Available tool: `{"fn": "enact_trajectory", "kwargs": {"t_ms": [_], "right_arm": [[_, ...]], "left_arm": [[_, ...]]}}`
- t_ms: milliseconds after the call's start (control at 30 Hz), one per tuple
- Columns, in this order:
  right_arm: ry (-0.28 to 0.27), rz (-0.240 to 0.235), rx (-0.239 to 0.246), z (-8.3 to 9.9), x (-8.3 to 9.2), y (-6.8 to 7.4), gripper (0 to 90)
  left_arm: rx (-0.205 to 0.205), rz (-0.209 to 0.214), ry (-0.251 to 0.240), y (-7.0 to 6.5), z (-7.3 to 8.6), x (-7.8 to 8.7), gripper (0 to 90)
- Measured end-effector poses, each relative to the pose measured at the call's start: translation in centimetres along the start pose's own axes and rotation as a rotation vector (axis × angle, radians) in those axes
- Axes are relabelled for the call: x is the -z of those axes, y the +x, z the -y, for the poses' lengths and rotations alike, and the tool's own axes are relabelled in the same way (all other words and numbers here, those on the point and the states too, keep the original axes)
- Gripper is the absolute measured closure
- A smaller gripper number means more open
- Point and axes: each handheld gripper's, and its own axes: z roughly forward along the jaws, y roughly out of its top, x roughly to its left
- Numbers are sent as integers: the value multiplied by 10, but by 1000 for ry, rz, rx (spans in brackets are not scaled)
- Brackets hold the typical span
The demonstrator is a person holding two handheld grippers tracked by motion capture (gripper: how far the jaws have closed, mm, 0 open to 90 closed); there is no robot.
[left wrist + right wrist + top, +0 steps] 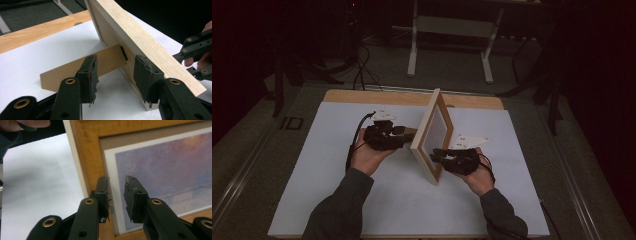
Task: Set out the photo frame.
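Scene: A wooden picture frame (432,135) stands on edge near the middle of the white-covered table (337,190), angled toward the far edge, propped by its cardboard easel stand (82,67).
Left gripper (399,132): released, jaws apart behind the frame; the stand lies between the pads, untouched.
Right gripper (438,156): jaws parted at the glazed front, pressing on nothing.
Risk: With neither tool gripping, the frame rests on its stand alone; a brush from either jaw would likely tip it flat or fold the stand shut.
Second risk: A hard jaw tip could mark the glazing.
Materials: Pale oak-grain outer edge, warmer honey-toned face, brown board backing with a black hinge (123,53), thin flat card stand.
Picture: A soft violet landscape print (170,175) under a white mat.
Pads: Frayed black rubber.
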Motion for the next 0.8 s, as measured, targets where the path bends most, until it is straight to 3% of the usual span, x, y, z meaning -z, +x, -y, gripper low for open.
{"fn": "enact_trajectory", "kwargs": {"t_ms": [267, 800], "right_arm": [[8, 23, -28, 7, 4, -7, 651], [24, 50, -71, 19, 9, -14, 614]], "left_arm": [[32, -5, -36, 0, -4, 12, 457], [25, 11, -30, -22, -10, 17, 369]]}}
